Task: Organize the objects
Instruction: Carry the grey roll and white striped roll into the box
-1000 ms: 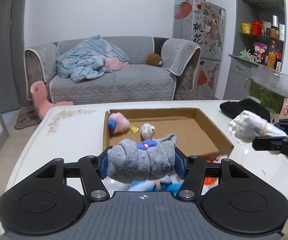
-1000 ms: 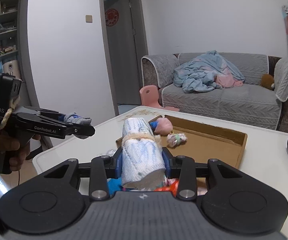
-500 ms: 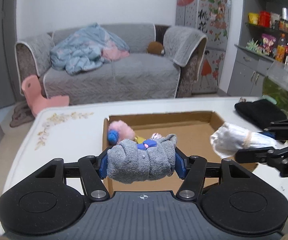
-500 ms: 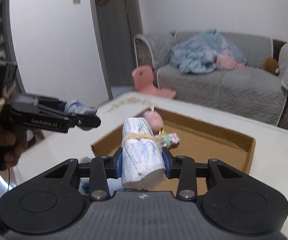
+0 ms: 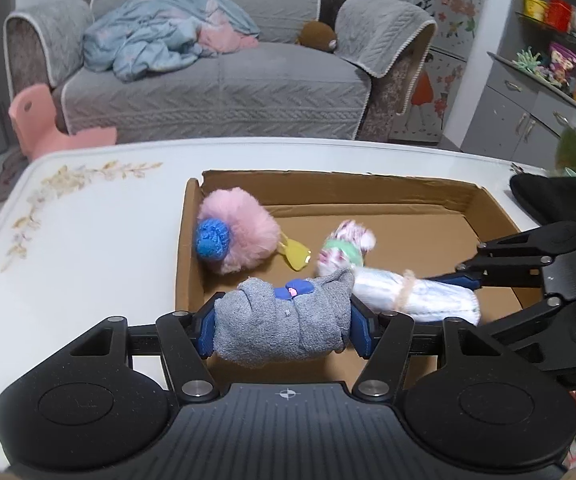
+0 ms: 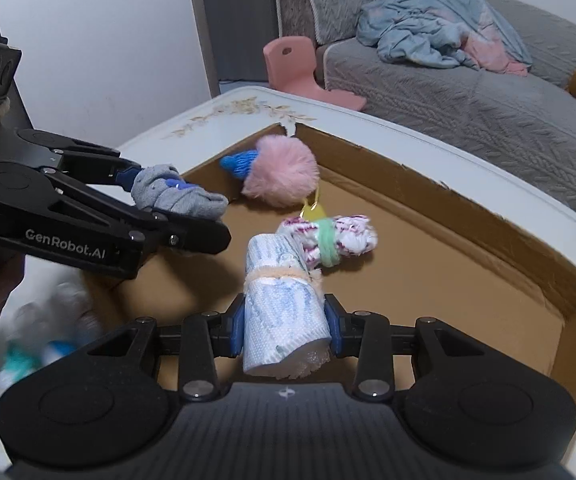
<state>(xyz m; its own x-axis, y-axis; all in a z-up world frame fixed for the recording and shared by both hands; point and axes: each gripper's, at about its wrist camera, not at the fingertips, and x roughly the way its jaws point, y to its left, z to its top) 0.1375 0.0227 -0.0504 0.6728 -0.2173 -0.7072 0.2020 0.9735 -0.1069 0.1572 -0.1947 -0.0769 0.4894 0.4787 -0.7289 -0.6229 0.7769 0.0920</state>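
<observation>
The left tool (image 5: 282, 330) pinches a rolled grey sock (image 5: 282, 326) between its blue pads, held over the near left corner of the cardboard box (image 5: 488, 208). The right tool (image 6: 286, 330) pinches a rolled white-and-blue cloth (image 6: 284, 320) tied with a tan band, held above the box's floor near its middle. Inside the box, a pink pompom with a blue knit cap (image 5: 236, 238) lies in the far left corner, a yellow tag (image 5: 296, 256) beside it, and a white-and-purple bundle with a green band (image 6: 330, 242) lies just beyond the white-and-blue cloth. The box sits on the white bench (image 5: 68, 248).
</observation>
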